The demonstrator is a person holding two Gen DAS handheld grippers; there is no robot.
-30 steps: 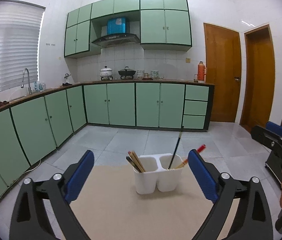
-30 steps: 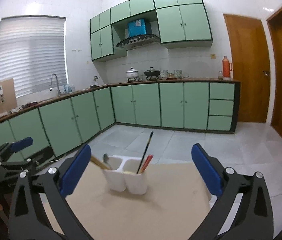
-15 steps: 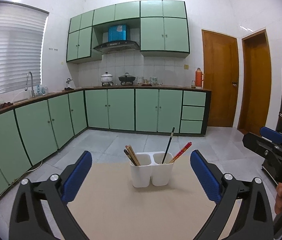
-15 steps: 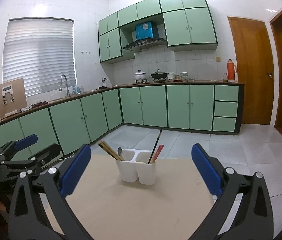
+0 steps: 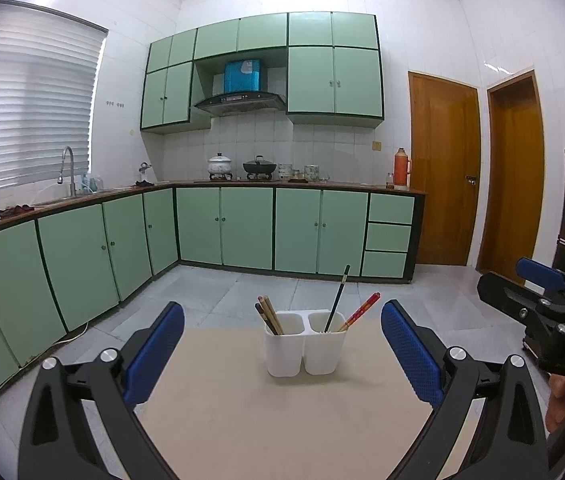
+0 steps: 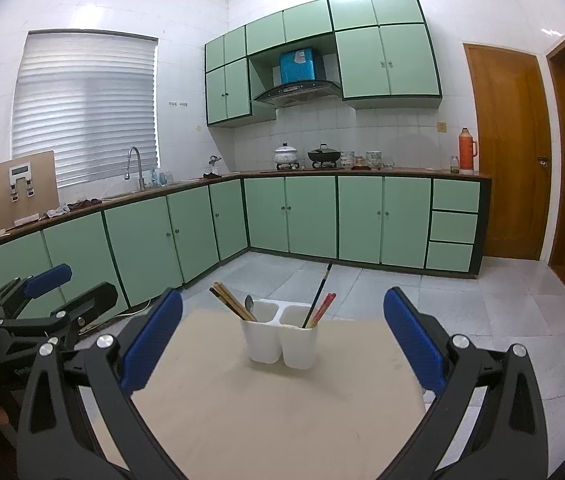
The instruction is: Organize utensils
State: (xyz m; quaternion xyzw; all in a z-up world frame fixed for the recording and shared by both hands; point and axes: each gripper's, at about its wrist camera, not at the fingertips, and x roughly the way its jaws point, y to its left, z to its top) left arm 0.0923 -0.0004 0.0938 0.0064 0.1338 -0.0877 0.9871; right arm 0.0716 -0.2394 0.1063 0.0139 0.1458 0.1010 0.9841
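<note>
Both of your grippers have pulled back and levelled since a second ago, so the white holder looks smaller and sits farther up the beige table (image 5: 282,420). Your table's near edge is cut off below both views. Your left gripper (image 5: 282,344) and right gripper (image 6: 282,340) hang spread wide, empty, well short of the two-compartment holder (image 5: 305,346). Its left cup holds wooden chopsticks (image 5: 269,314) and a spoon (image 6: 249,304), whose handle is hidden in the cup; its right cup holds a black chopstick (image 5: 336,298) and a red pair (image 5: 360,311), all leaning.
</note>
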